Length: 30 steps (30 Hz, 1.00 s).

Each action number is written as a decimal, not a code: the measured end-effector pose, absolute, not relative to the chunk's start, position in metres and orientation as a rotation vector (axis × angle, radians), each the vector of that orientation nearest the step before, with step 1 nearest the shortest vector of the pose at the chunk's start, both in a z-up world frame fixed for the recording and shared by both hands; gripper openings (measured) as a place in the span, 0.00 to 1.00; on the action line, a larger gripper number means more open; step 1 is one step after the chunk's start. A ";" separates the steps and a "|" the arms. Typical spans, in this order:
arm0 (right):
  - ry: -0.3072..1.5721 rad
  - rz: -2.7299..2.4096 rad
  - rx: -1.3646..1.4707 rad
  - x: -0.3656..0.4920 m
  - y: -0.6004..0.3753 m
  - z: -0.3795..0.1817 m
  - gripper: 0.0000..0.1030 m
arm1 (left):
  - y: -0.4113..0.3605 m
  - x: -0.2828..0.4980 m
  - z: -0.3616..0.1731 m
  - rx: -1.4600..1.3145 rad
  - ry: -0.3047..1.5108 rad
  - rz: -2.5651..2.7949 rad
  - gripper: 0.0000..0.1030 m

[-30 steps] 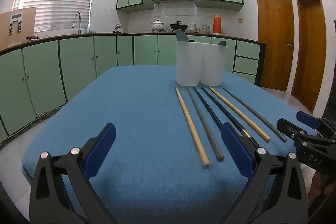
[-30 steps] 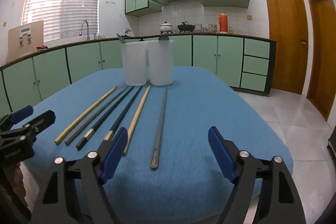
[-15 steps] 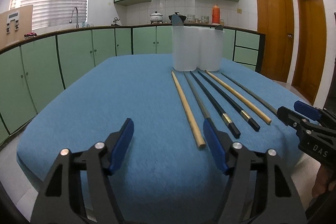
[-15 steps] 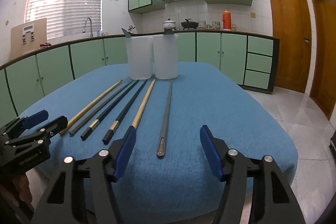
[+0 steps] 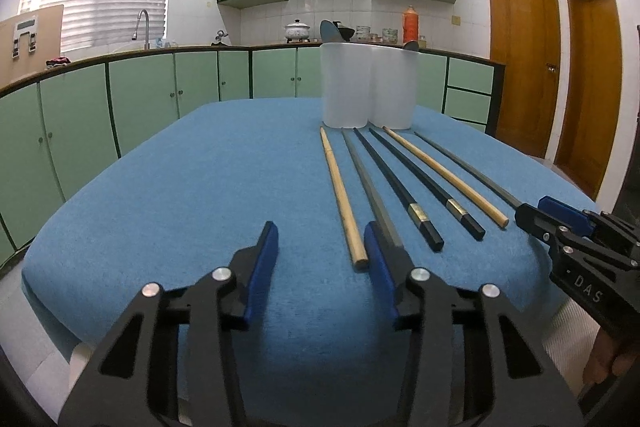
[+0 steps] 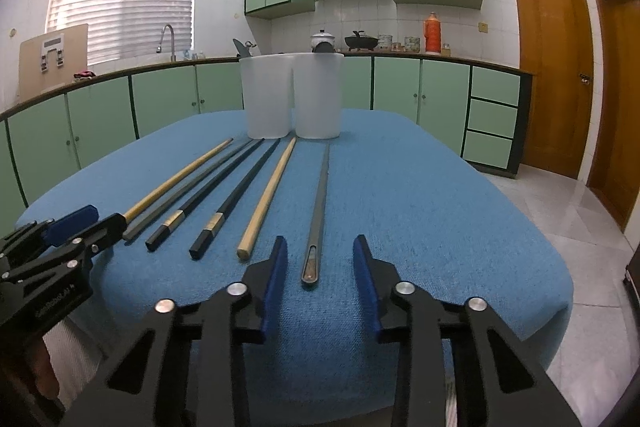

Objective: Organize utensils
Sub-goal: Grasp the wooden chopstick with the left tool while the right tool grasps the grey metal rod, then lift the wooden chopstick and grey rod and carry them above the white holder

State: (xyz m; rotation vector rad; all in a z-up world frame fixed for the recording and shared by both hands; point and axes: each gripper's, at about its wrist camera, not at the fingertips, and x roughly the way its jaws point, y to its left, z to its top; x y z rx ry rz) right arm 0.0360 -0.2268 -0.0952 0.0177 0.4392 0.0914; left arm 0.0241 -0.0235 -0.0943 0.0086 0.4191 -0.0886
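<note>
Several chopsticks lie side by side on the blue tablecloth (image 5: 200, 195), pointing at two white holders (image 5: 368, 87) at the far end. My left gripper (image 5: 320, 259) hovers at the near edge, its jaws closing. The leftmost bamboo chopstick (image 5: 340, 195) ends just inside its right finger (image 5: 376, 263), untouched. My right gripper (image 6: 320, 267) is also closing, and the near end of the grey chopstick (image 6: 318, 207) lies between its fingers, with no pad pressing on it. Two black chopsticks (image 6: 236, 195) and another bamboo chopstick (image 6: 264, 199) lie to its left.
Dark utensil handles stick out of the holders (image 6: 294, 95). Green cabinets (image 5: 140, 99) ring the room behind the table. Two wooden doors (image 5: 520, 59) stand on the right. The tablecloth (image 6: 420, 207) is bare to the right of the chopsticks.
The jaws of both grippers have narrowed a lot. The left gripper has sunk slightly towards the table. The chopsticks have not moved.
</note>
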 end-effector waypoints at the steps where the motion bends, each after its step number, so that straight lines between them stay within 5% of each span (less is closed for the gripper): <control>1: 0.436 0.089 0.015 0.035 -0.226 -0.096 0.30 | -0.025 0.023 -0.096 0.011 0.417 -0.086 0.40; 10: 0.391 0.076 -0.030 0.029 -0.211 -0.101 0.12 | -0.030 0.021 -0.096 0.021 0.409 -0.087 0.30; 17: 0.394 0.084 -0.014 0.031 -0.211 -0.099 0.09 | -0.036 0.021 -0.094 0.029 0.419 -0.116 0.08; 30: 0.345 0.091 -0.003 0.021 -0.221 -0.072 0.08 | -0.033 0.016 -0.072 0.009 0.400 -0.114 0.06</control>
